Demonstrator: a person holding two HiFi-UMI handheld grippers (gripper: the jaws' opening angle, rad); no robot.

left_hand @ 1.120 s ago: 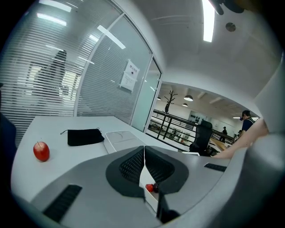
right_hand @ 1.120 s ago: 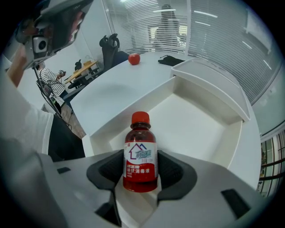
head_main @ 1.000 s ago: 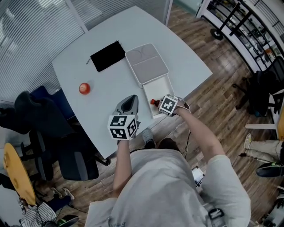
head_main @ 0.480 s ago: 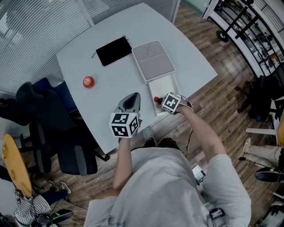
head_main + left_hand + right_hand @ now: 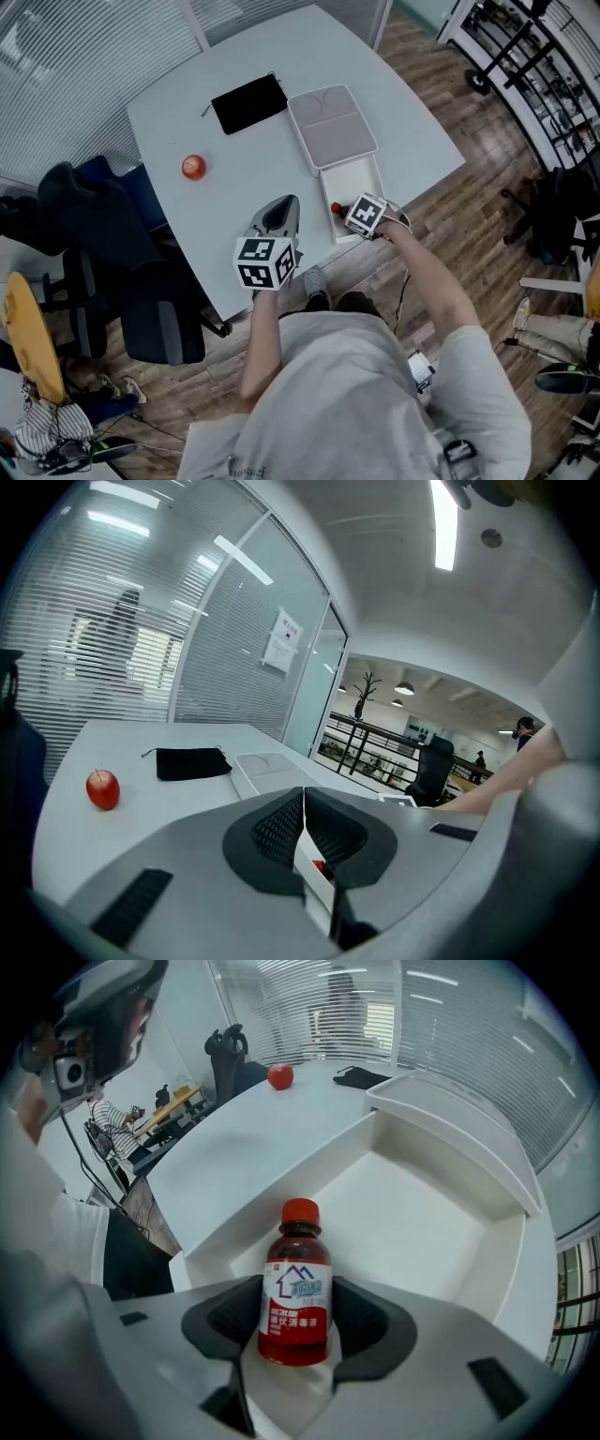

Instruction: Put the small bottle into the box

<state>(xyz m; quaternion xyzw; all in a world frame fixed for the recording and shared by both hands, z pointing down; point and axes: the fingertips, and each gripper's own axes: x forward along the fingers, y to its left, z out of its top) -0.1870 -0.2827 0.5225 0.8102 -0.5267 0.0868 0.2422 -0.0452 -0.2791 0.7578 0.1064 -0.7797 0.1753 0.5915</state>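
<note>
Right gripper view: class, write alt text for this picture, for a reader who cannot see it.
The right claw grips a small bottle with a red cap, held upright, with the inside of an open white box just ahead of it. Farther off on the white table lie a red apple and a black pouch.

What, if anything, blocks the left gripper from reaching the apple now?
Probably nothing, so yes: the left gripper is shut and empty, and only bare table lies between it and the apple.
</note>
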